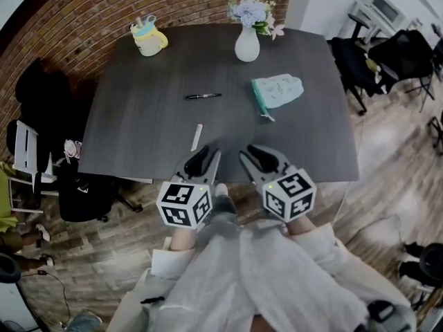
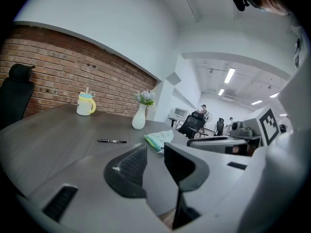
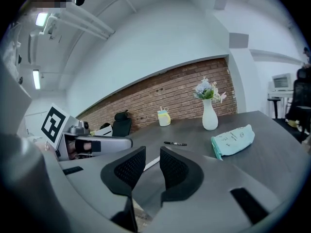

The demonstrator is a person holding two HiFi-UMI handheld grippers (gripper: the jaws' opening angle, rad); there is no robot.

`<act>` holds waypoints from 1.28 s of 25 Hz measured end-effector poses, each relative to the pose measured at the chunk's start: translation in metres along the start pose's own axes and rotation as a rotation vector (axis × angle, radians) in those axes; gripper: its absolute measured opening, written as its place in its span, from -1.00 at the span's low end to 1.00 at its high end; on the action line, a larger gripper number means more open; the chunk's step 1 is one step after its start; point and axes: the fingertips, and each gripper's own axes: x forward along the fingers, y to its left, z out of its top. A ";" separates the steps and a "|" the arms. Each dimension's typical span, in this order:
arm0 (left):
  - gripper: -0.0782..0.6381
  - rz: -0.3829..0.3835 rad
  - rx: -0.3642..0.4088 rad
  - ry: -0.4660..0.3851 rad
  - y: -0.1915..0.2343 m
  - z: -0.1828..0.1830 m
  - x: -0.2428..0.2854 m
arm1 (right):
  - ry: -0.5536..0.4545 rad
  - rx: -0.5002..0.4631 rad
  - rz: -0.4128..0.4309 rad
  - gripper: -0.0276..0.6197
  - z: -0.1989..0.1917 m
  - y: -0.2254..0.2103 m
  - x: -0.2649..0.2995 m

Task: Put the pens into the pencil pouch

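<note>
at the near edge of the dark table [image 1: 131, 123], the left gripper [image 1: 204, 159] and right gripper [image 1: 259, 159] hover side by side, each with its jaws apart and holding nothing. just beyond the left gripper, a pale pen [image 1: 197, 137] lies close to the near edge. farther in, near the middle, a black pen [image 1: 203, 96] lies crosswise. to its right, apart from it, sits the teal pouch [image 1: 277, 90]. at the far edge stands a white vase [image 1: 247, 45] of flowers [image 1: 252, 10]. a yellow mug [image 1: 149, 39] sits by the far left corner.
</note>
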 end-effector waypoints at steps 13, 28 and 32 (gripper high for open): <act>-0.52 -0.091 0.042 0.017 0.073 0.055 0.065 | -0.028 0.035 -0.101 -0.64 0.048 -0.043 0.087; -0.52 -0.233 0.046 0.085 0.086 0.050 0.116 | -0.008 0.091 -0.248 -0.64 0.043 -0.080 0.102; -0.52 -0.253 0.015 0.095 0.080 0.043 0.122 | 0.023 0.084 -0.262 -0.64 0.041 -0.087 0.098</act>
